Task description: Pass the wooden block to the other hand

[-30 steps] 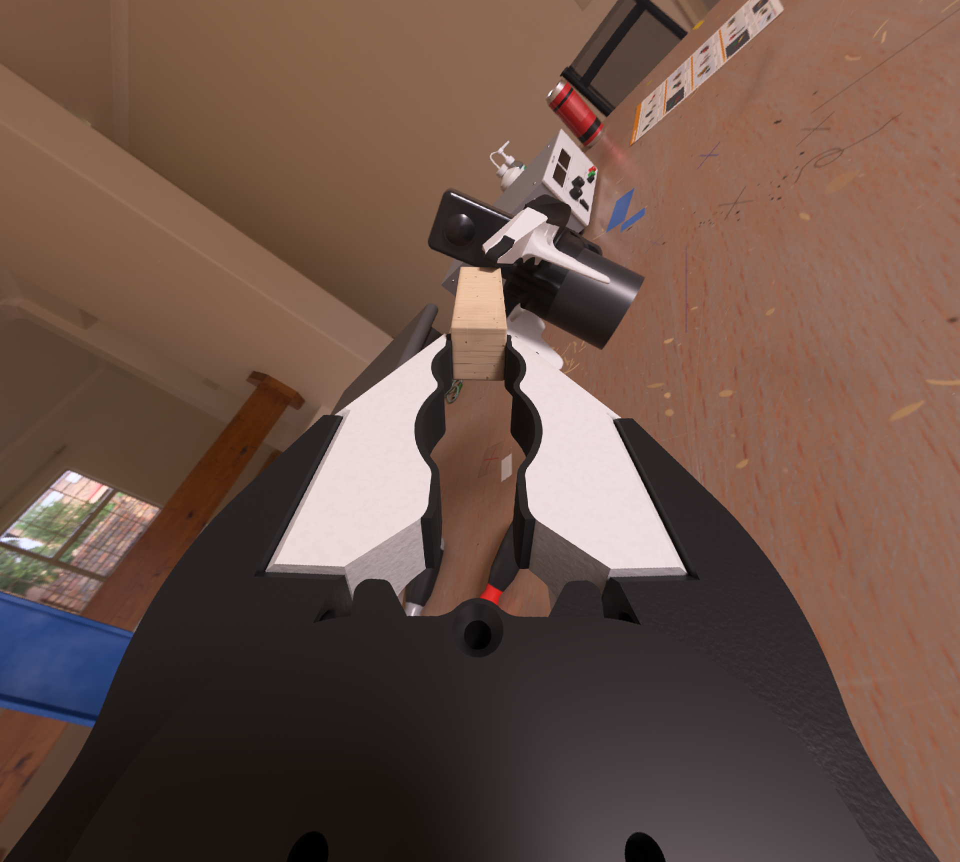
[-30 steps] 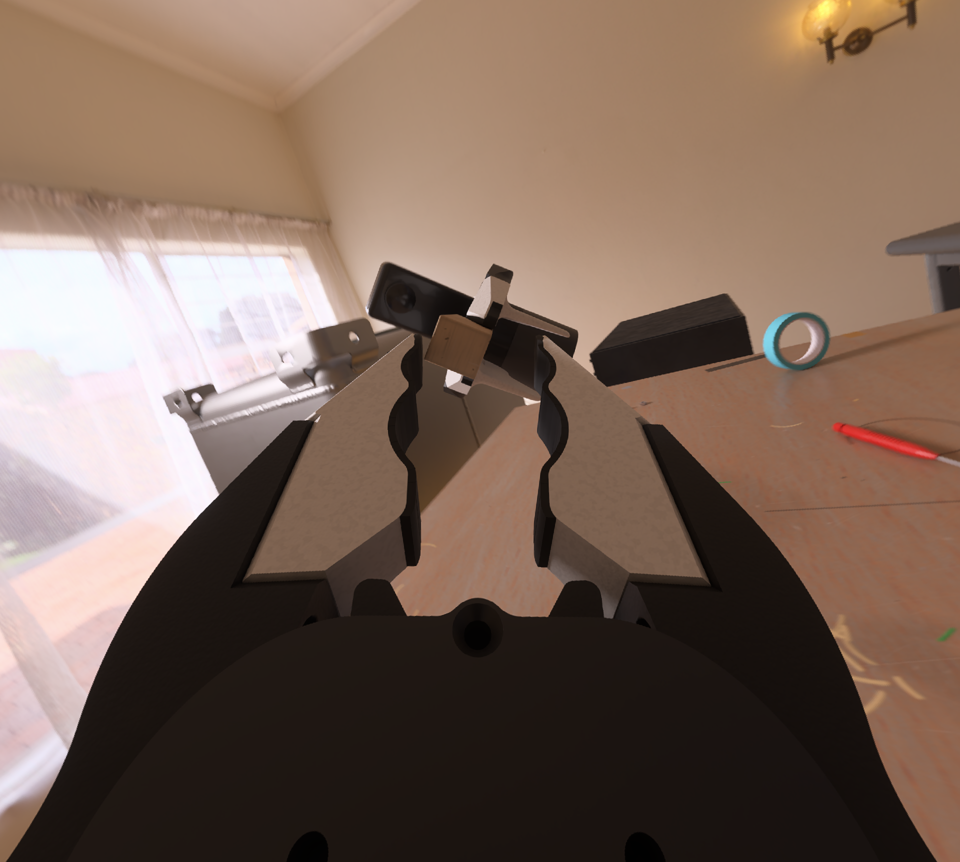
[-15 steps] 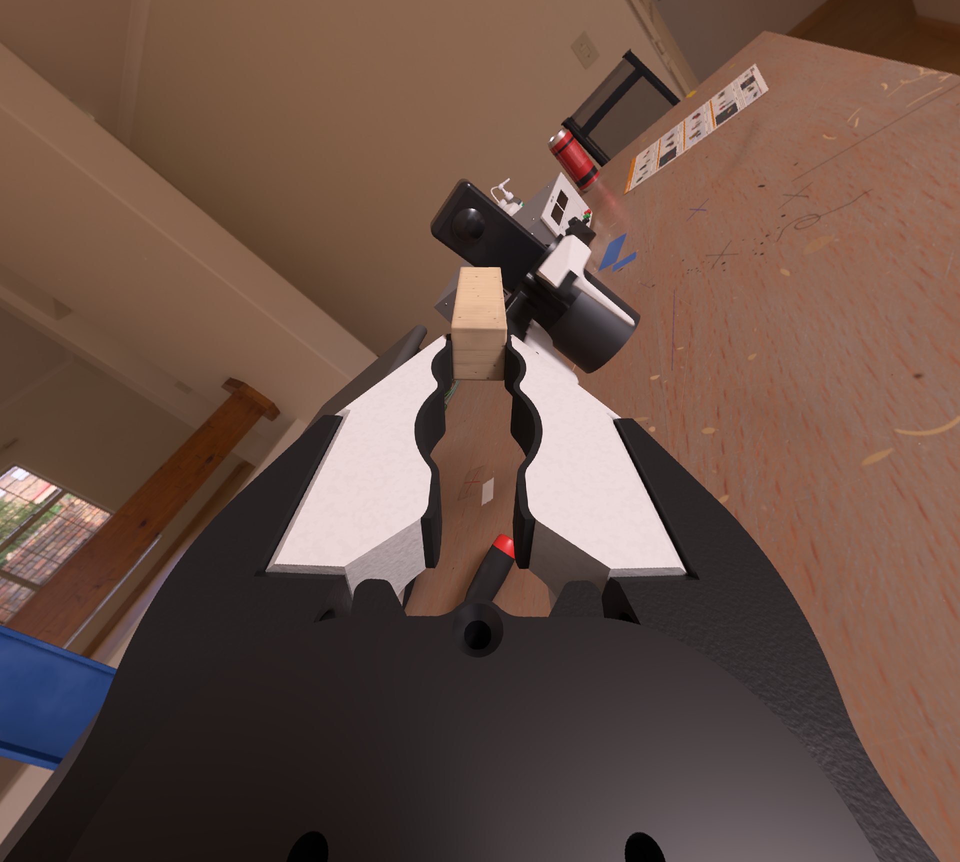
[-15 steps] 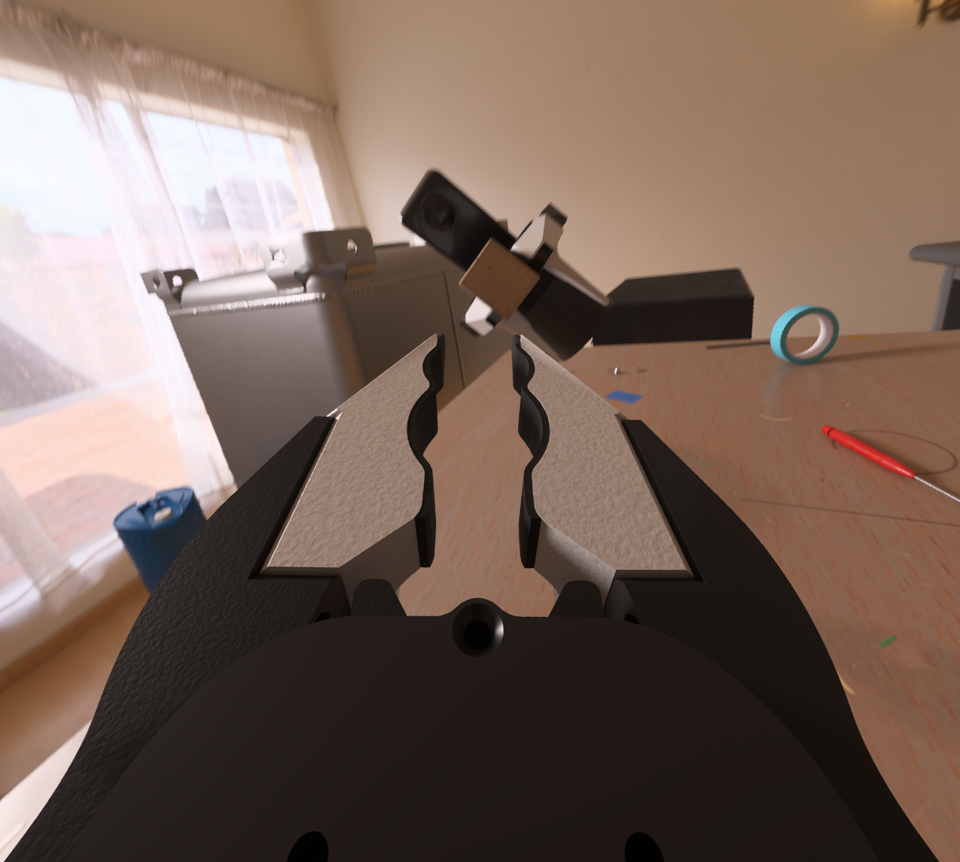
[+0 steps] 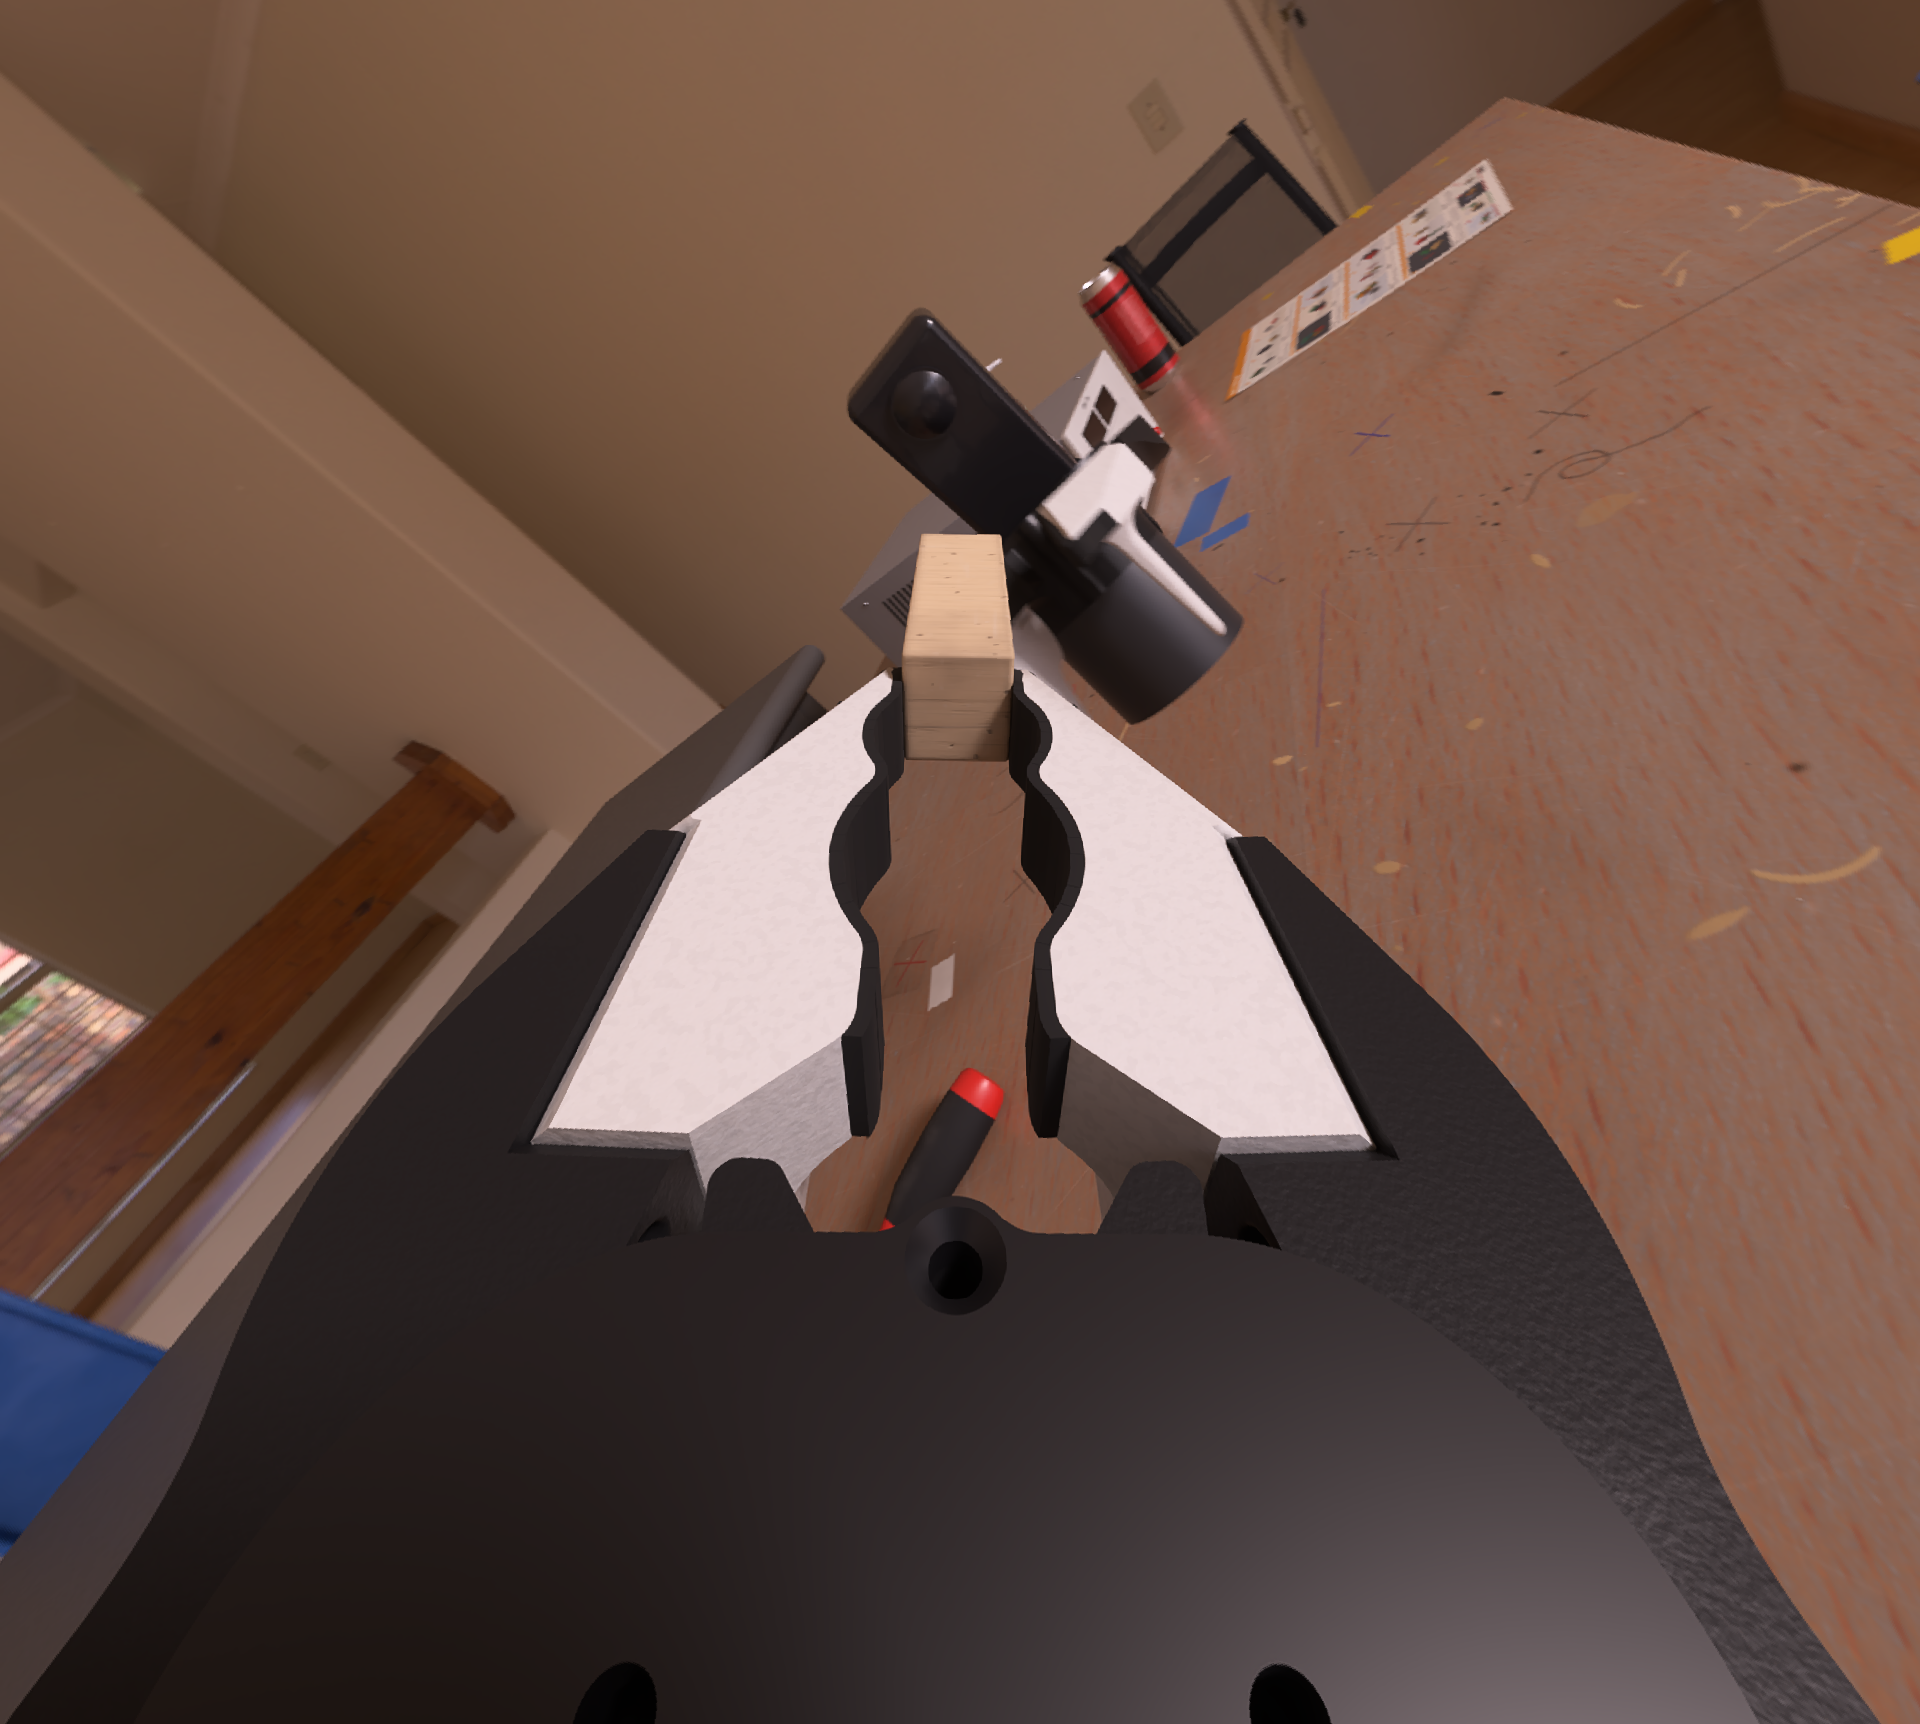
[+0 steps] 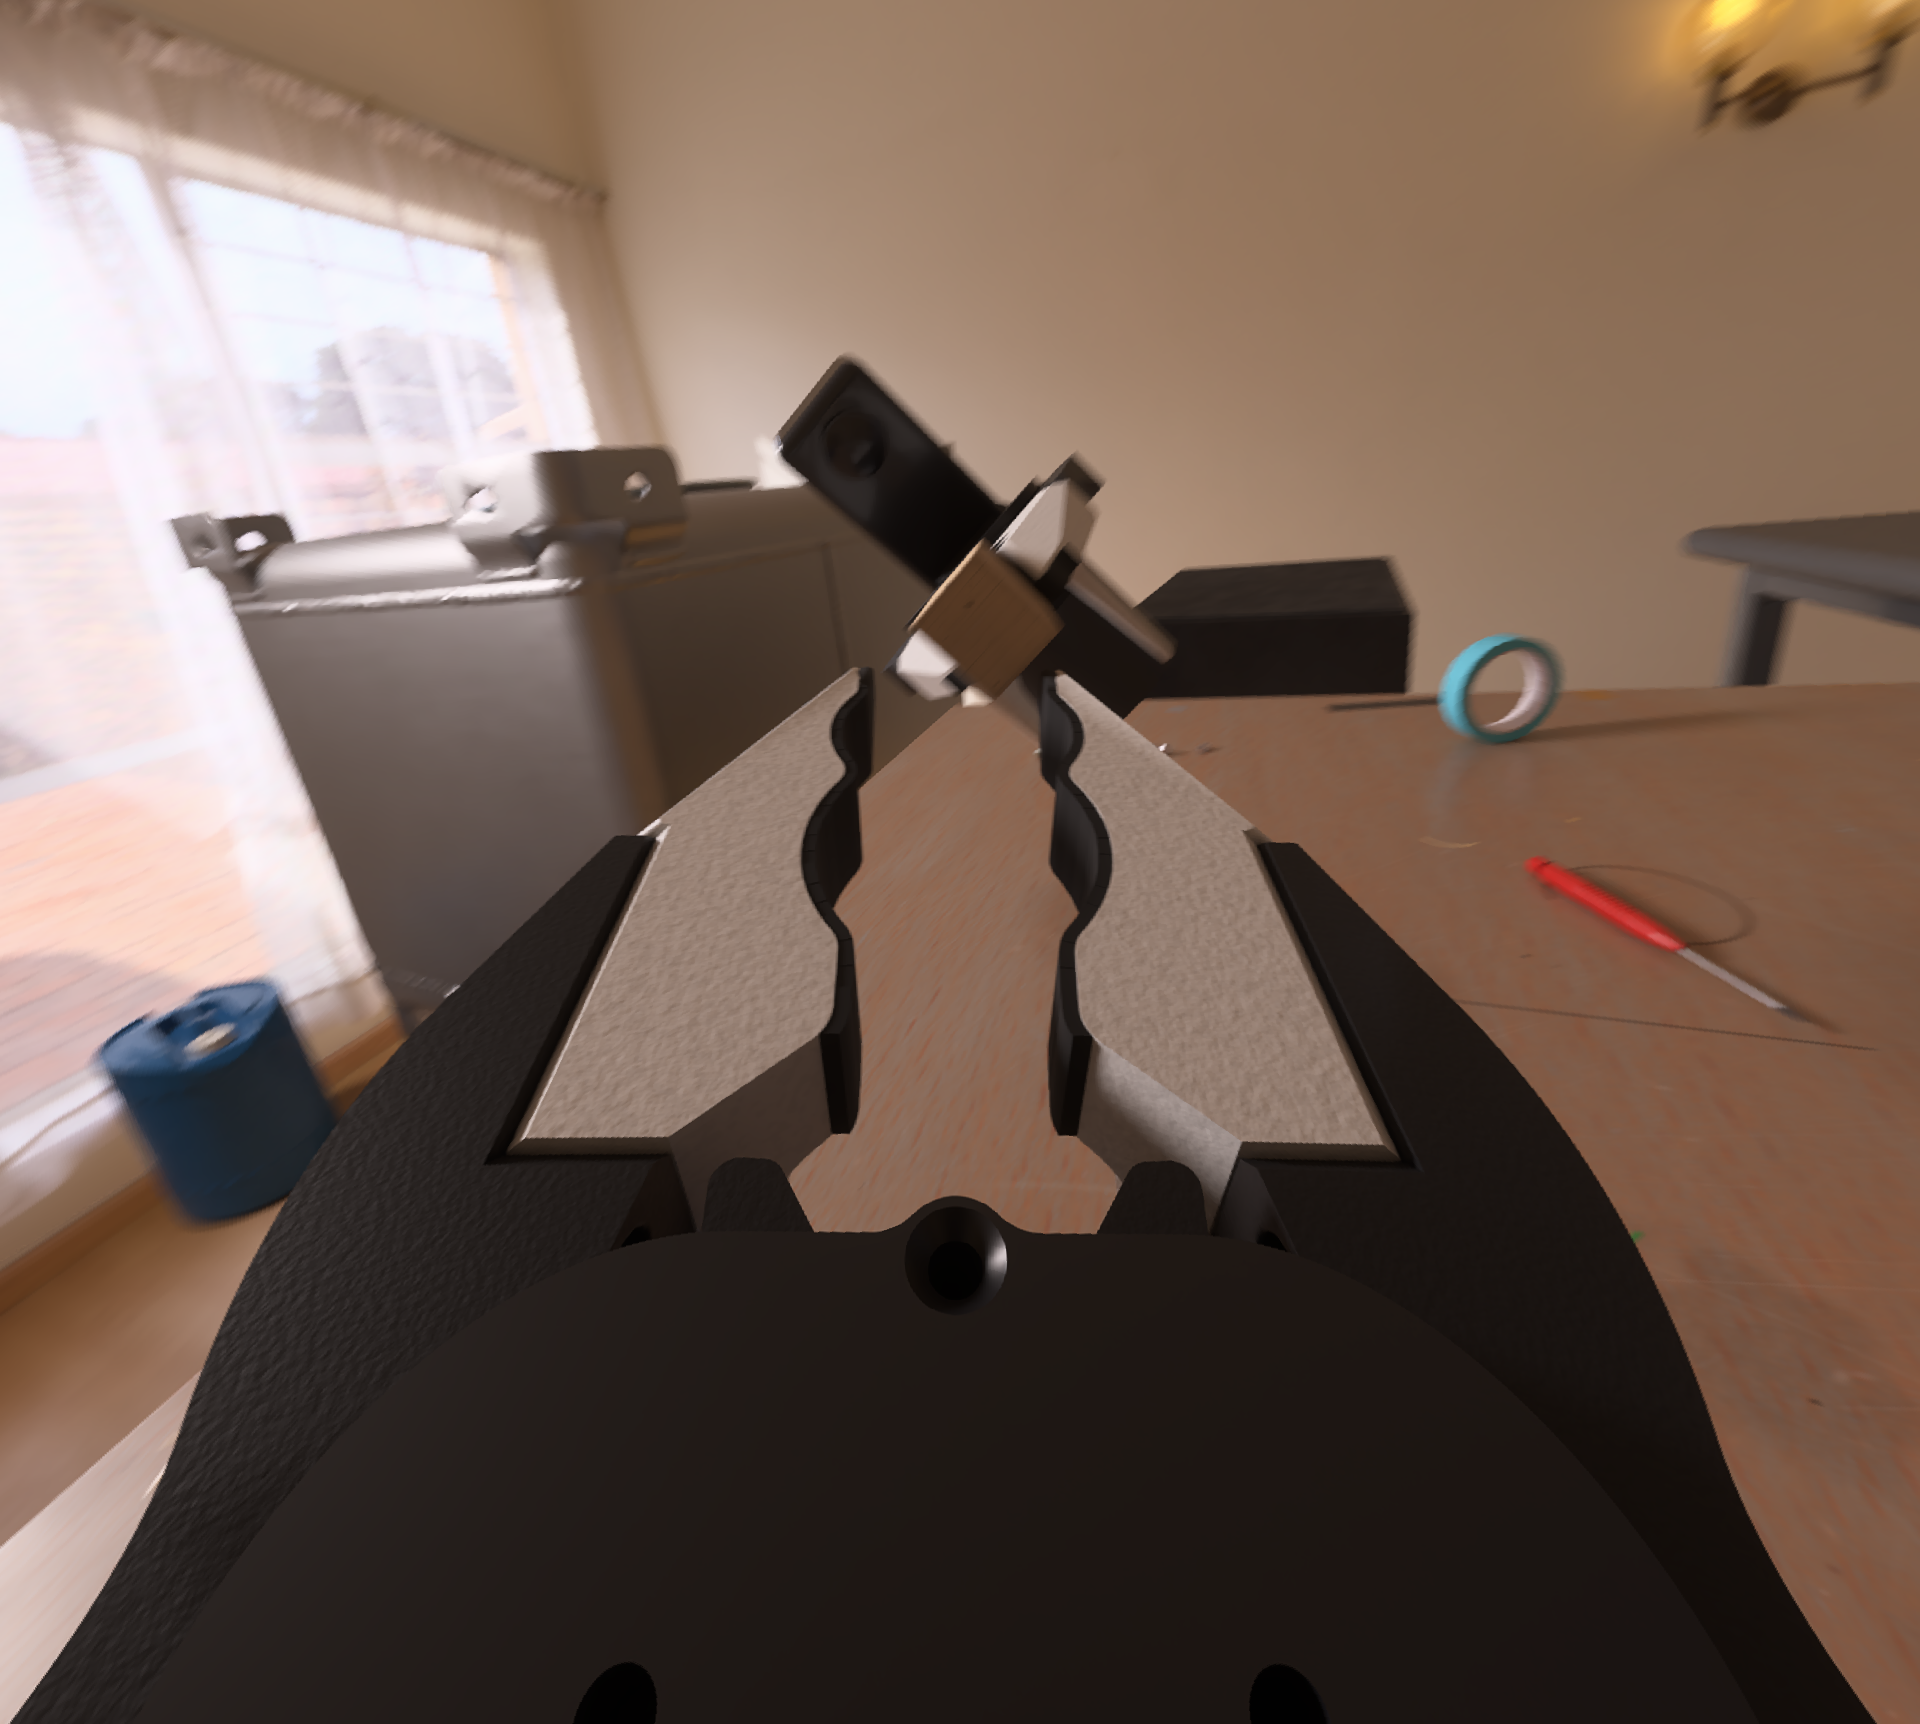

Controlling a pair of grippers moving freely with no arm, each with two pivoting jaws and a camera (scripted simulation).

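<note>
The wooden block (image 5: pixel 956 646) is a light oblong piece clamped at its near end between the fingertips of my left gripper (image 5: pixel 956 724), held in the air above the table (image 5: pixel 1558 843). My right gripper (image 5: pixel 1101 552) shows just beyond and right of the block, facing it. In the right wrist view my right gripper (image 6: pixel 956 698) is open and empty. The block (image 6: pixel 987 625) sits just past and slightly above its fingertips, tilted, held by the left gripper (image 6: pixel 914 490). I cannot tell whether the right fingers touch it.
On the table are a red can (image 5: pixel 1127 324), a printed sheet (image 5: pixel 1371 272), a white box (image 5: pixel 1101 407), a black-and-red tool handle (image 5: pixel 951 1134), a teal tape roll (image 6: pixel 1501 687), a red screwdriver (image 6: pixel 1600 905) and a black box (image 6: pixel 1288 625). A grey cabinet (image 6: pixel 520 687) and a blue canister (image 6: pixel 218 1113) stand beyond the edge.
The right gripper's jaws narrowed from a second ago and both views tilted. In the right wrist view the block moved right and closer to the fingertips. The left gripper kept its hold on the block.
</note>
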